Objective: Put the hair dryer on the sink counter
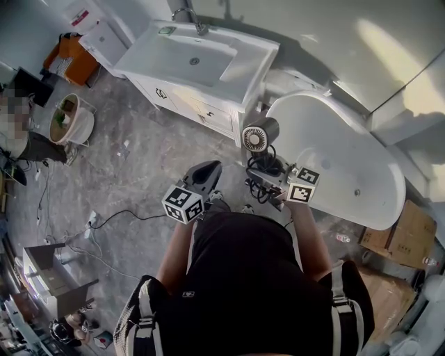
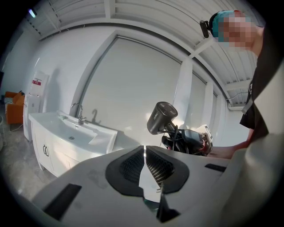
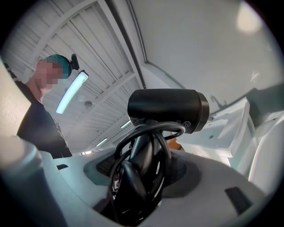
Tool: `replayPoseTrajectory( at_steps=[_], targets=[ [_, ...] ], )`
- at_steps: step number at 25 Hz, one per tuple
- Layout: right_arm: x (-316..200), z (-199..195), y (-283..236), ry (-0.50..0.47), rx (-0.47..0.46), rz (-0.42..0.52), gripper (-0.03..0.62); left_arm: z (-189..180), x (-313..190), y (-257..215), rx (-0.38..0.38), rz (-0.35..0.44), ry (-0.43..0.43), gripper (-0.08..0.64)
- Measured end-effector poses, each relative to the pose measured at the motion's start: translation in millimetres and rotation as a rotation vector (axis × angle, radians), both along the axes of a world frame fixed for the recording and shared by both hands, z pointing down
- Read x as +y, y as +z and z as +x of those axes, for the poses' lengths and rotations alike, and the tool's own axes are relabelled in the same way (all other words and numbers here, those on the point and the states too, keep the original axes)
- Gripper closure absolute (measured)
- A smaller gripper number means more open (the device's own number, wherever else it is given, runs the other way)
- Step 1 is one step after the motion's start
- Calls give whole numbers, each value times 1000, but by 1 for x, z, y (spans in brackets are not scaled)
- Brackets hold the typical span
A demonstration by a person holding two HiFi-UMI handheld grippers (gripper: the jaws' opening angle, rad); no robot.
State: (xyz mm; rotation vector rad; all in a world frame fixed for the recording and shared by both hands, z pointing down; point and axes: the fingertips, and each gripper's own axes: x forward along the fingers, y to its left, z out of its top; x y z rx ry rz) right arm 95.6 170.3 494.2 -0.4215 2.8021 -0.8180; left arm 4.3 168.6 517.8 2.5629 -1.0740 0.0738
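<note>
A black hair dryer [image 1: 259, 135] is held up in the air, its coiled cord [image 1: 268, 170] bunched around the handle. My right gripper [image 1: 272, 186] is shut on the handle and the cord; the barrel [image 3: 166, 108] stands above the jaws in the right gripper view. My left gripper [image 1: 207, 168] hovers just to the left, shut on nothing, its pads [image 2: 133, 166] meeting. From the left gripper view the hair dryer [image 2: 160, 117] shows ahead and to the right. The white sink counter [image 1: 236, 66] stands ahead and to the left, its basin [image 2: 71, 129] bare.
A faucet [image 1: 191, 15] rises at the counter's back edge. A white bathtub [image 1: 348, 160] lies to the right, close behind the dryer. Cardboard boxes [image 1: 400, 236] sit at the right. Cables [image 1: 104, 219] run over the grey floor, and a plant pot [image 1: 69, 115] stands far left.
</note>
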Motion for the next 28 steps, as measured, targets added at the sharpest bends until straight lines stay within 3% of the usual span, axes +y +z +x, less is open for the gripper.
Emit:
replayPoseTrajectory(
  at_steps=[14, 28],
  targets=[
    [-44, 12, 6, 80, -4, -33, 270, -28, -29, 9, 2, -14, -25, 537],
    [-124, -13, 1, 157, -43, -68, 270, -46, -115, 12, -3, -46, 71, 538]
  ],
)
